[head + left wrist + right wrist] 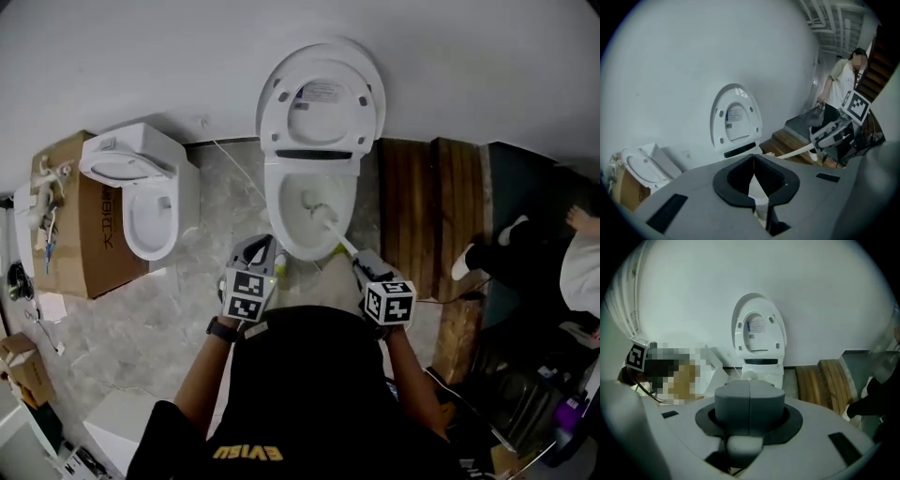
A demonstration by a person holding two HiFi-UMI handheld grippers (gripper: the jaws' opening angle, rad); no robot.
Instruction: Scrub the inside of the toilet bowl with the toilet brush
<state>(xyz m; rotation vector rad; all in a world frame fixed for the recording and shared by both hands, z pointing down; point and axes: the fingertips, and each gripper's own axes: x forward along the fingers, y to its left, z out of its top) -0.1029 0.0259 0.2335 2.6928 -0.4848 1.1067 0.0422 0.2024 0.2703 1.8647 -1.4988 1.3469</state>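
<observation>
Over the toilet bowl (277, 221), brush work looks under way. The toilet brush (322, 212) has its head down inside the bowl, right of centre. Its pale handle slants back over the near rim to the right claw (749, 391). That claw is pressed together; its own view shows no gap, and the head view shows the handle running into it, so I judge it clamped on the handle end. The left claw (753, 161) hangs just beside the bowl's near-left rim, tips meeting, nothing between them. The lid and seat (322, 98) stand up behind the bowl.

Risks, as judgement:
- The grip is far out on a long handle. Hard side pressure on the bowl wall could twist or slide the handle in the claw.
- A fast pull toward the near rim could flick water out onto the floor, or toward the person (511, 258) by the wooden steps (431, 211) right of the bowl.
- The head sits low on one side, so short strokes would miss the under-rim and the far wall.
- The idle left claw is near the rim, and a wide sweep could knock it.
</observation>
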